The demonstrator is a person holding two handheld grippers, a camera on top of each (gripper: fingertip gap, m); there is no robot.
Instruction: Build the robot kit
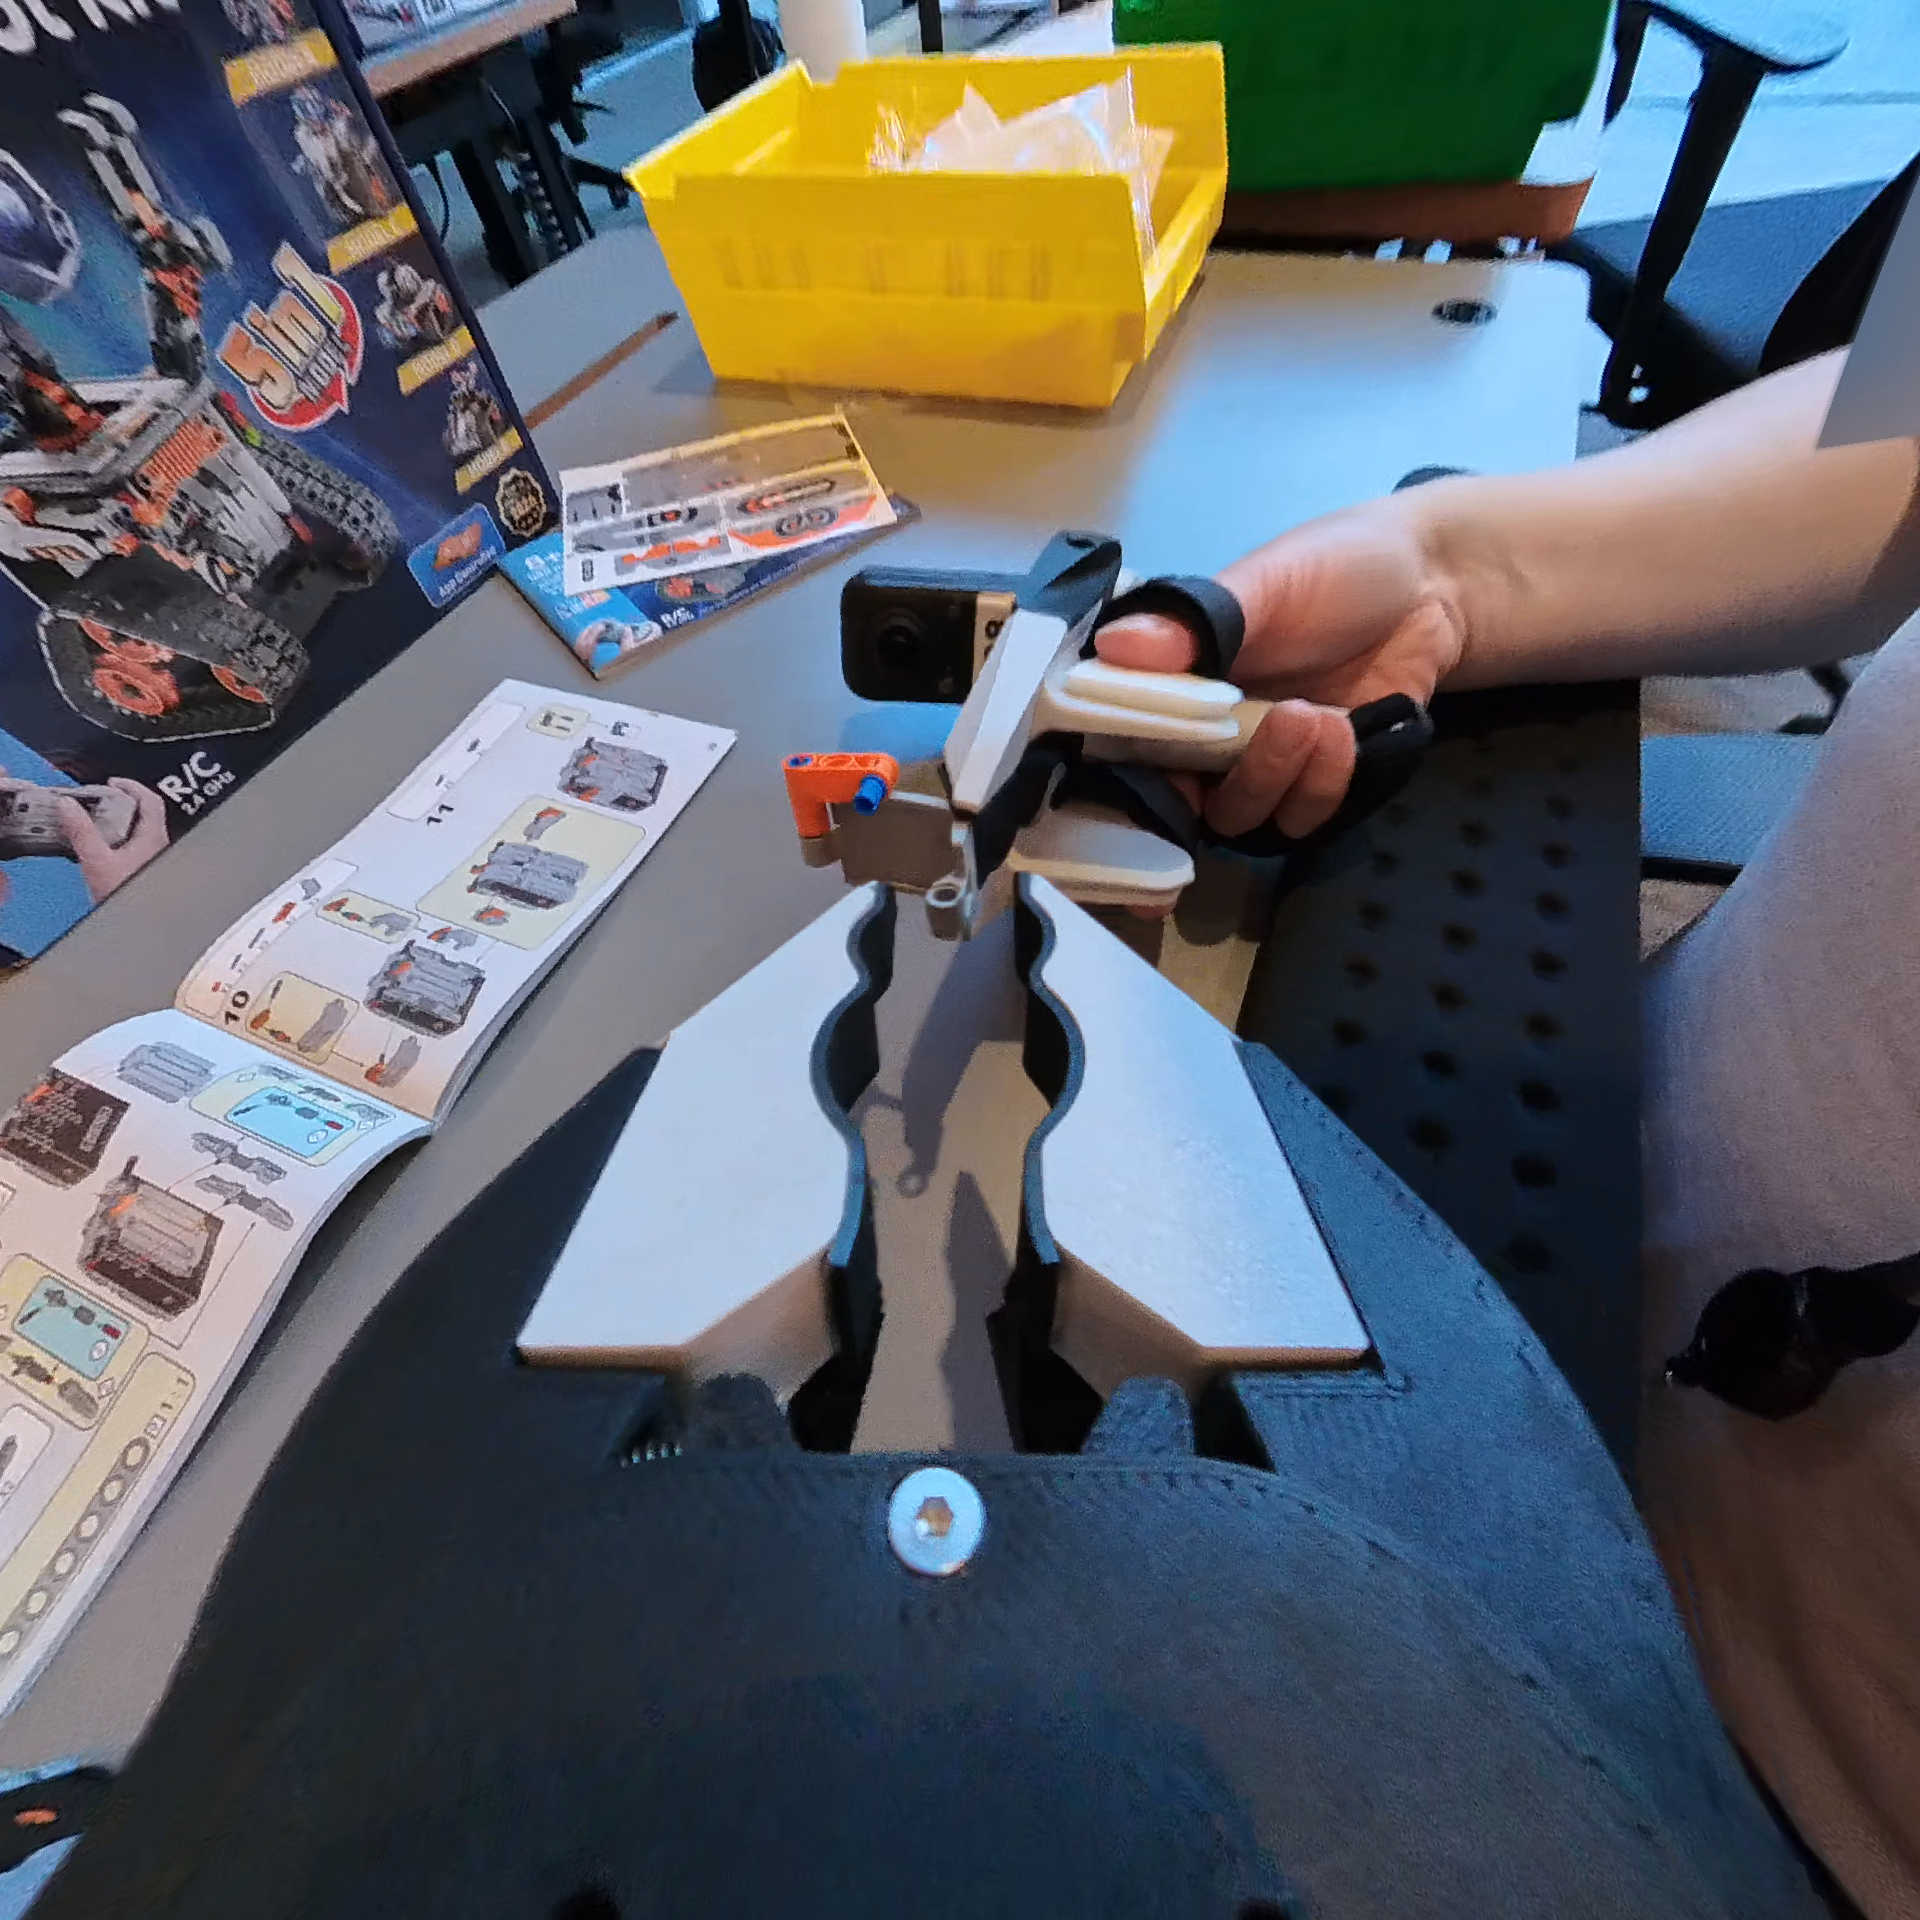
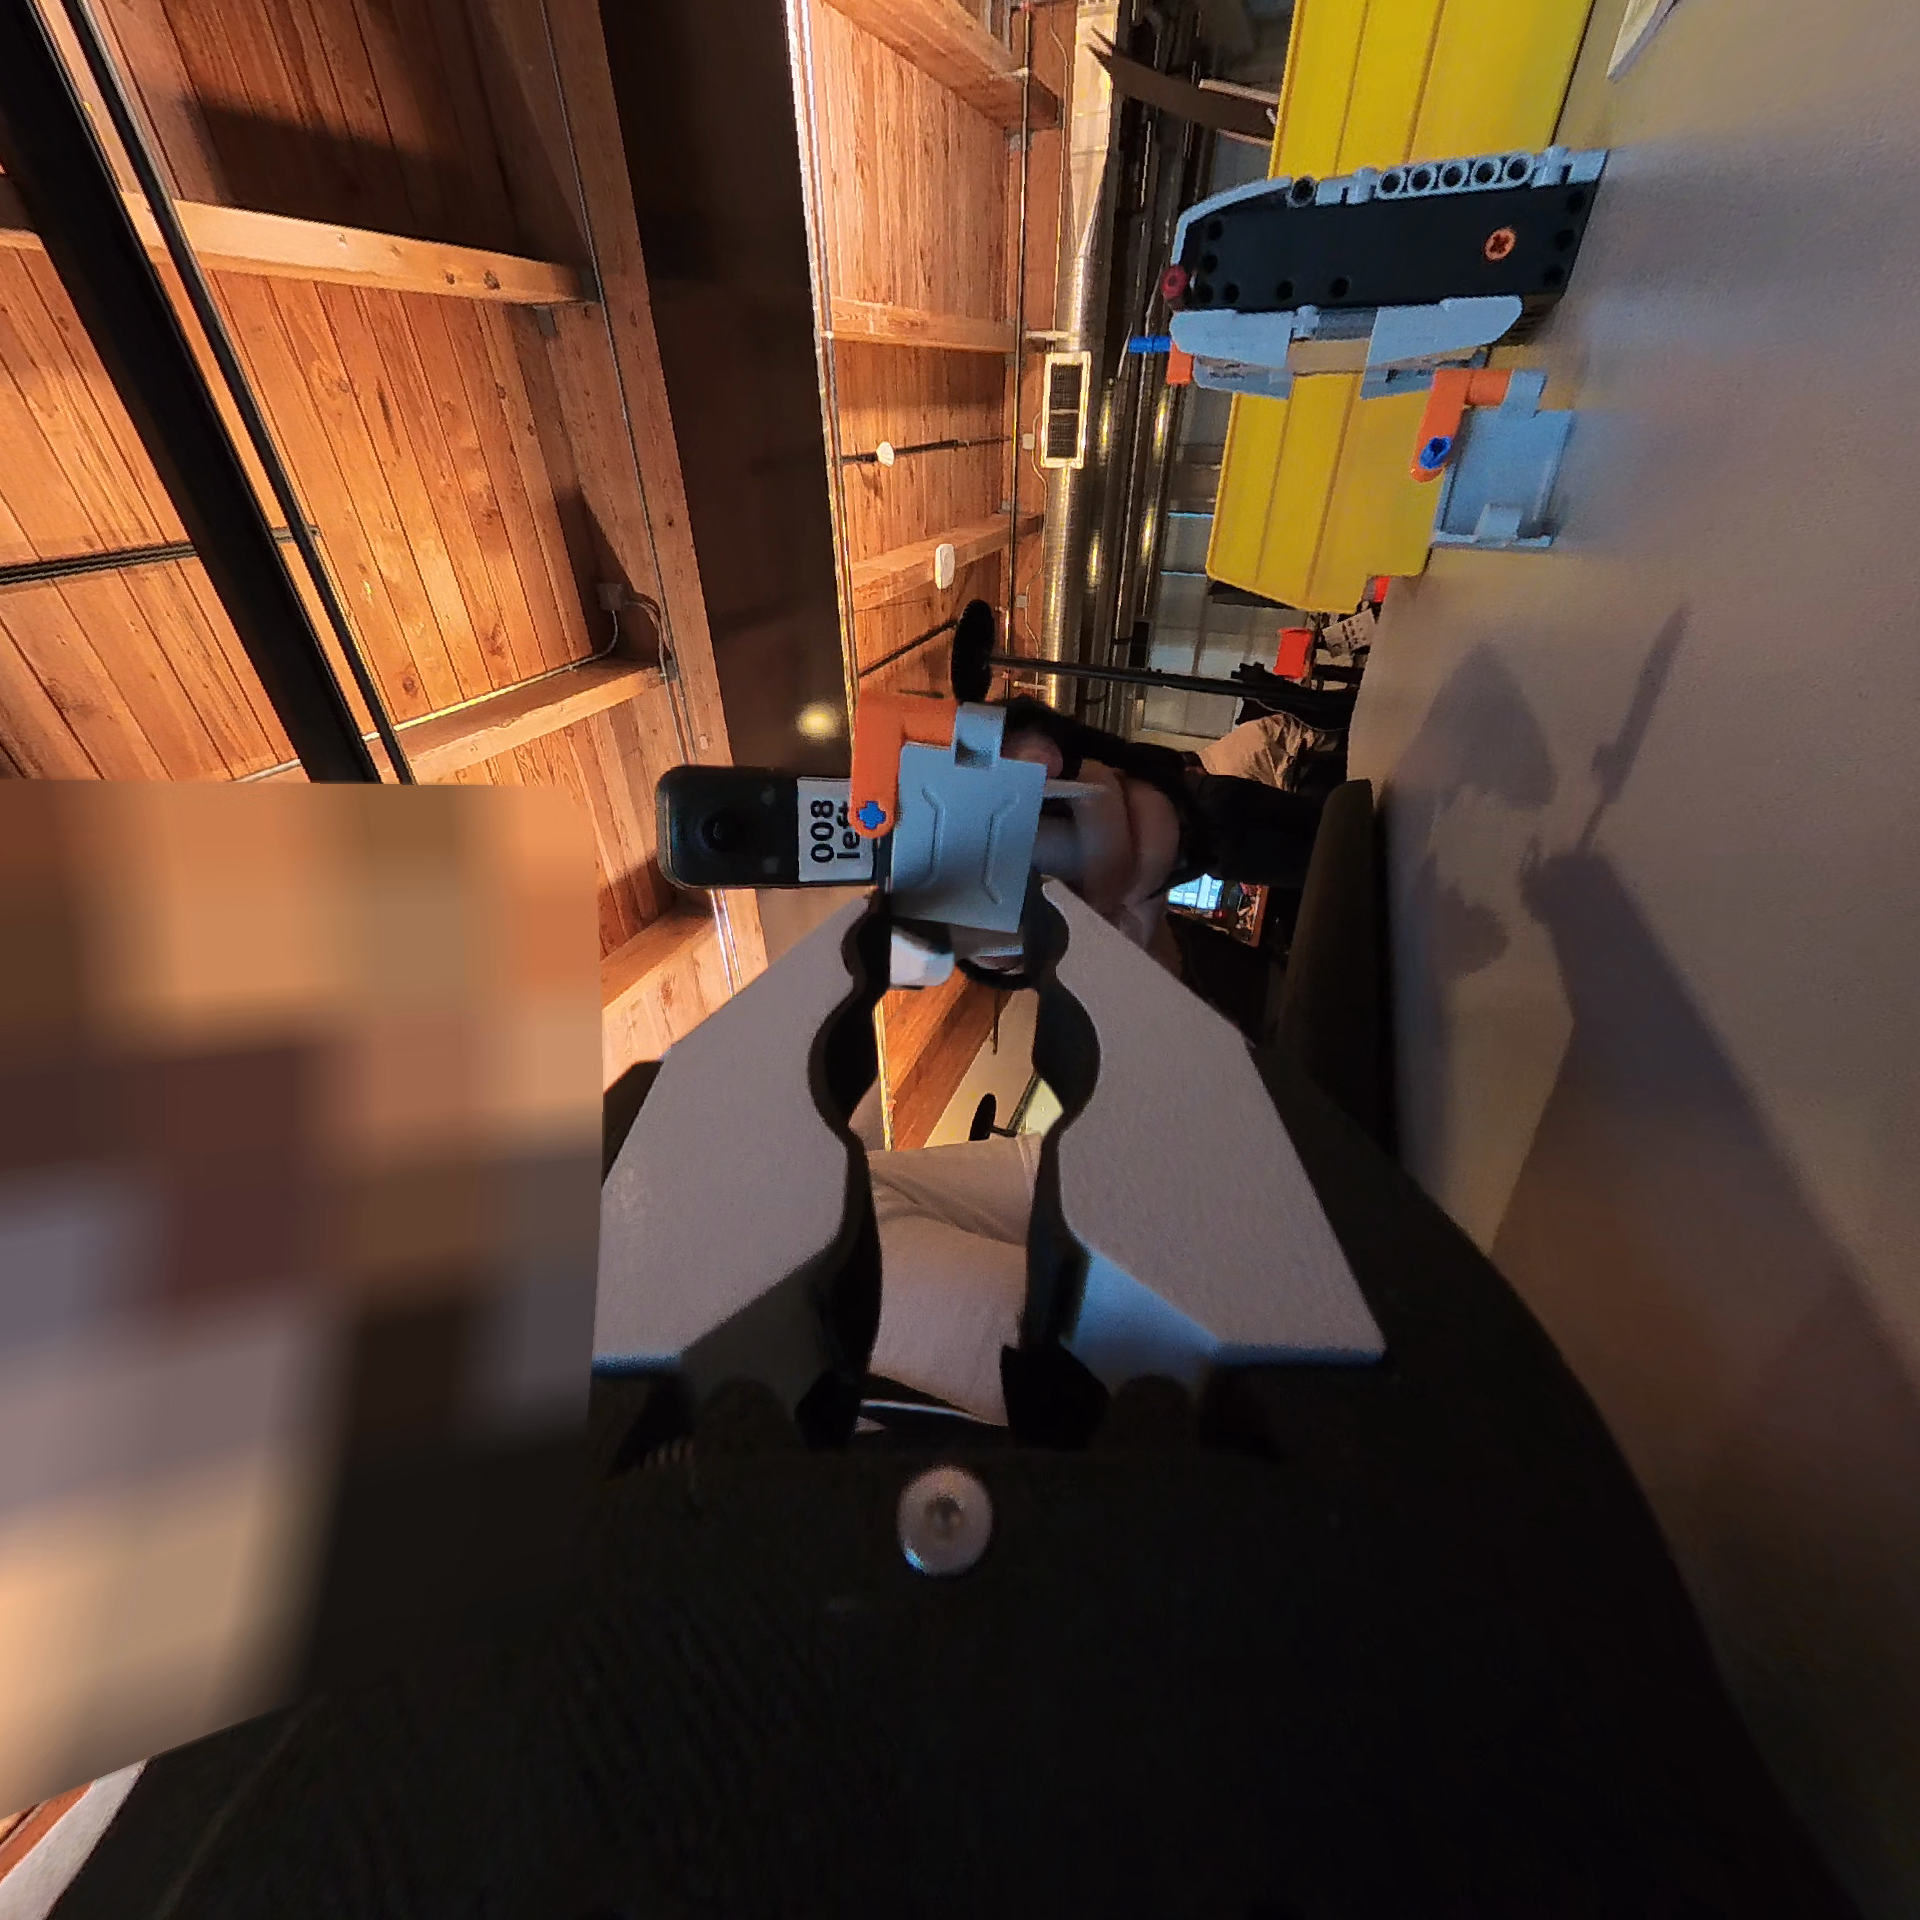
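Note:
My right gripper (image 1: 971,831), held by a hand (image 1: 1330,644), is shut on a grey brick panel (image 1: 888,836) that carries an orange angle piece (image 1: 831,779) and a blue pin (image 1: 868,795), above the grey table (image 1: 1299,416). In the right wrist view the panel (image 2: 966,842) sits across the right gripper's (image 2: 961,925) tips. My left gripper (image 1: 956,904) is open, its tips on either side of the panel's small lower lug, not clearly touching it. The left gripper's camera (image 2: 727,831) shows behind the panel.
A yellow bin (image 1: 935,270) with clear bags stands at the back. A toy box (image 1: 208,416), an open instruction booklet (image 1: 343,987) and a sticker sheet (image 1: 717,499) lie left. A black perforated seat (image 1: 1455,987) is right. A part-built black-grey model (image 2: 1371,260) and a second grey panel (image 2: 1496,457) rest on the table. The black perforated seat (image 1: 1455,987) lies around 12 cm away from my left fingertips.

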